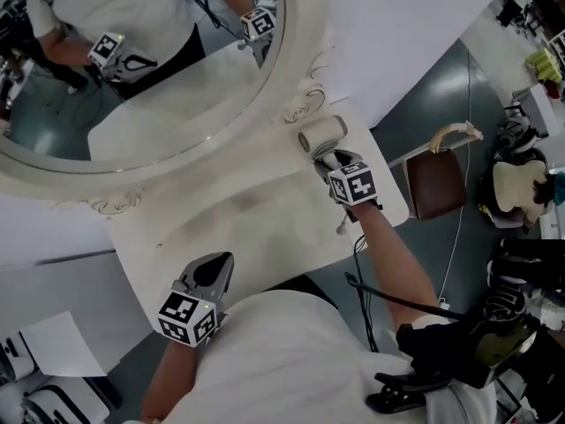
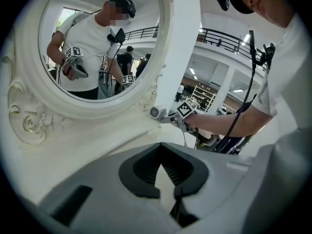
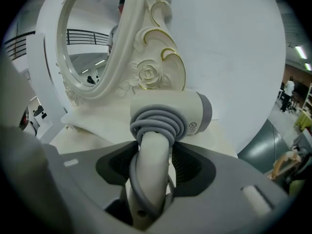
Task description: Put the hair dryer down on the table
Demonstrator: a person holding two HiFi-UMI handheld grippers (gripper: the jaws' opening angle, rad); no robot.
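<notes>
Cream-coloured, with a grey band round the end of its barrel, the hair dryer (image 3: 168, 113) is in the grip of the right gripper (image 1: 334, 162). That gripper's jaws stand fairly wide apart and press on either side of the handle, which runs up between them with the barrel lying crosswise on top. A grey cord (image 3: 156, 125) is wound in several loops round the top of the handle, and one strand runs down along it between the pads. The dryer sits at the far right corner of the pale table (image 1: 256, 210), just beside the carved, gilt-edged foot of the oval mirror (image 1: 159, 104) – whether the barrel touches the tabletop cannot be made out from any view. The left gripper (image 1: 225, 263) is well apart from all this, at the near edge of the table close to the person's body; its jaws meet at the tips and hold nothing. In the mirror glass both grippers and the person's white shirt are reflected.
</notes>
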